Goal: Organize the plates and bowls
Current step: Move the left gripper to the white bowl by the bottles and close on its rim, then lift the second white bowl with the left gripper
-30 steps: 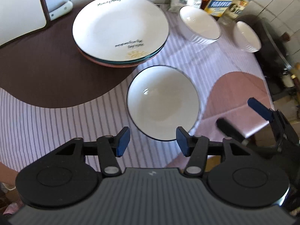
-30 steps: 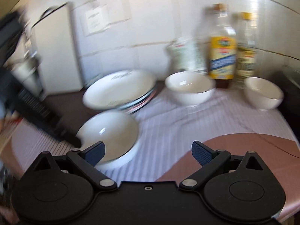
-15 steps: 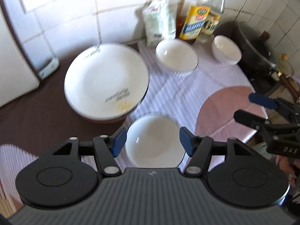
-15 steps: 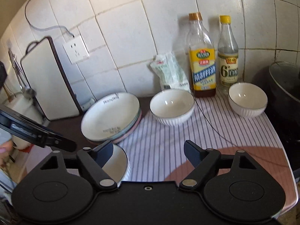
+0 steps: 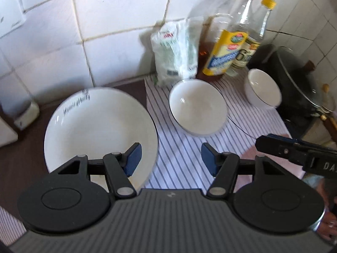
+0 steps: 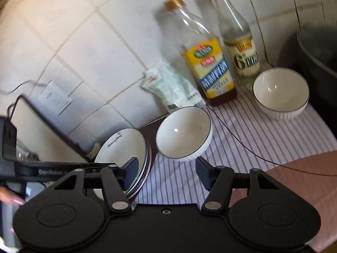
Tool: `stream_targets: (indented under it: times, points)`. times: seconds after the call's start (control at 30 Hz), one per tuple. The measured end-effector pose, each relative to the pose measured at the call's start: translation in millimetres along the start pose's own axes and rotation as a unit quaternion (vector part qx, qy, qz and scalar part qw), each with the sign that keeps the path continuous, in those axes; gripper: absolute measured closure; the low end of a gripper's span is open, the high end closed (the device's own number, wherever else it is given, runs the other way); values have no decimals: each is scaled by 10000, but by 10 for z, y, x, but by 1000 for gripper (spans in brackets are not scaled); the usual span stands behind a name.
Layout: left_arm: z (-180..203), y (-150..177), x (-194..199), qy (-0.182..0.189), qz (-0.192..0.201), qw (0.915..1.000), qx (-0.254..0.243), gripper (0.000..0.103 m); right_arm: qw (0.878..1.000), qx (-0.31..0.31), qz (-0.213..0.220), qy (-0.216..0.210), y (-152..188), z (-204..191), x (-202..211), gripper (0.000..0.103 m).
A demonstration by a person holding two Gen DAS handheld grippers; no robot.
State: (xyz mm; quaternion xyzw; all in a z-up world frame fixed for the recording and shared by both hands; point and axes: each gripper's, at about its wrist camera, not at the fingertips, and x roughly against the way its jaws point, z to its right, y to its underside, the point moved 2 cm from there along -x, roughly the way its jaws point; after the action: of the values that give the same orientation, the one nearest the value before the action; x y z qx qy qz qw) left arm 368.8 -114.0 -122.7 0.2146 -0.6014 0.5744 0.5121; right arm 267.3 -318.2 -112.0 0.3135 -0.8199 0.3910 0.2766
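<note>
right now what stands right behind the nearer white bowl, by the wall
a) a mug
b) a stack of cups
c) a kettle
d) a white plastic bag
d: the white plastic bag leans on the tiled wall just behind the nearer white bowl, left of the oil bottle.

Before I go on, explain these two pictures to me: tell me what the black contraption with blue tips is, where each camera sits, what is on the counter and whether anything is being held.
No robot here: a person holds a two-finger gripper in each hand, with a wide-angle camera on each looking along its fingers. One picture comes from the left gripper, the other from the right gripper. The right one's jaws have just been closing, yet both stand apart with nothing between them, so nothing is held. On the striped cloth stand a larger white bowl and a smaller white bowl. Beside the cloth is a stack of plates. By the tiled wall are two bottles and a bag.
</note>
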Motion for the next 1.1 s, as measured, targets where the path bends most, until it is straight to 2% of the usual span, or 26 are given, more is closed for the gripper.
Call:
stream_targets:
  times: [0.13, 0.3, 0.5, 0.63, 0.7, 0.8, 0.87, 0.93, 0.97, 1.0, 1.07, 1.1]
  points:
    - [12, -266, -270, 62, 117, 9996, -244, 45, 9985, -514, -168, -41, -134, 203, -308, 45]
    - [64, -527, -568, 143, 203, 9981, -562, 46, 9969, -639, -234, 403, -194, 358, -659, 48]
    - [122, -596, -951, -153, 122, 9957, -909, 48, 9947, -617, -278, 781, -189, 483, -942, 47]
    - [127, -567, -1122, -234, -42, 9940, -1066, 51, 9944, -651, -265, 791, -178, 549, -1025, 48]
    - [106, -555, -1187, -242, -167, 9942, -1036, 56, 9945, -638, -226, 801, -178, 563, -1034, 52]
    - [68, -545, -1238, -209, -278, 9953, -905, 62, 9943, -1004, -203, 306, -179, 615, -1002, 53]
    - [72, -535, -1251, -219, -301, 9948, -951, 71, 9947, -936, -162, 403, -188, 595, -1004, 54]
    - [79, -530, -1269, -261, -293, 9946, -960, 78, 9954, -737, -97, 604, -196, 558, -1041, 58]
    - [85, -524, -1282, -247, -304, 9945, -967, 82, 9950, -744, -96, 659, -196, 562, -1063, 65]
    - [96, -515, -1294, -225, -317, 9944, -978, 85, 9945, -798, -107, 675, -194, 577, -1081, 73]
    - [125, -500, -1297, -141, -333, 9941, -1026, 93, 9940, -882, -83, 635, -183, 611, -1093, 82]
    - [152, -485, -1300, -149, -358, 9933, -1089, 93, 9938, -929, -54, 610, -181, 620, -1084, 83]
